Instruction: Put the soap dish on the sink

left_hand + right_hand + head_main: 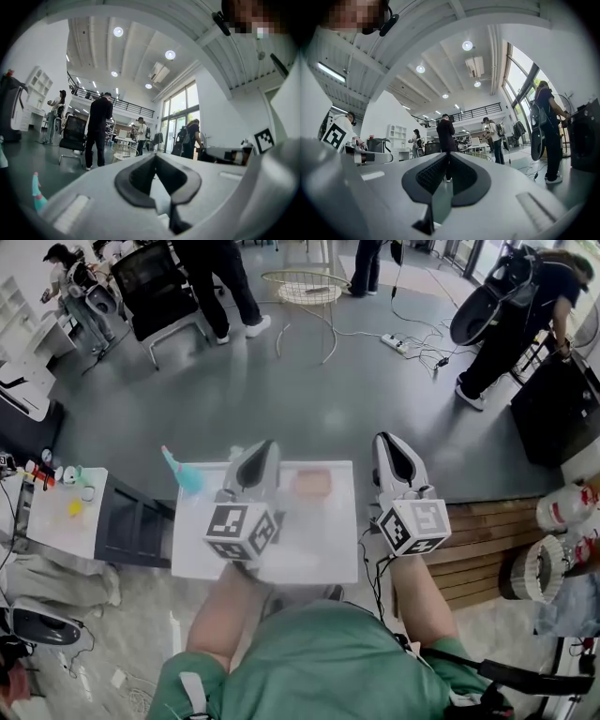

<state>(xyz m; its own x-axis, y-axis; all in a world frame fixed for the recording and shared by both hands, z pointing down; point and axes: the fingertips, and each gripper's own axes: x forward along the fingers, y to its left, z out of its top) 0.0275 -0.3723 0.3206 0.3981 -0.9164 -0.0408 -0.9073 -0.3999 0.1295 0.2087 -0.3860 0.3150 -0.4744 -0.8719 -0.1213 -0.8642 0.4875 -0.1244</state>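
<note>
Soap dish (pixel 312 484) shows as a blurred pinkish shape lying on the white desk (pixel 328 559), toward its far edge. It is free of both grippers, and in the head view it sits between them, nearer the left one.

The left gripper (pixel 266 446) hangs over the desk just left of the dish and points away from the person. In the left gripper view its jaws are pressed together with nothing between them, so this gripper (pixel 156 155) is clenched and empty. The right gripper (pixel 385 438) is off the desk's right edge, above the grey floor (pixel 281 399) and beside a wooden bench (pixel 478 545). In the right gripper view its jaws also meet at the tips with nothing held, so that gripper (pixel 446 154) is clenched and empty too.

A teal object (pixel 184 476) stands at the desk's far left corner and also shows low at the left of the left gripper view (pixel 37 196); what it is cannot be made out. To the left, a smaller white table (pixel 61 531) carries a few small items.

Farther off, on the floor, are a black office chair (pixel 155 282), a round wire table (pixel 305 287) and a power strip (pixel 394 341) with trailing cables. Several people stand about the room.
</note>
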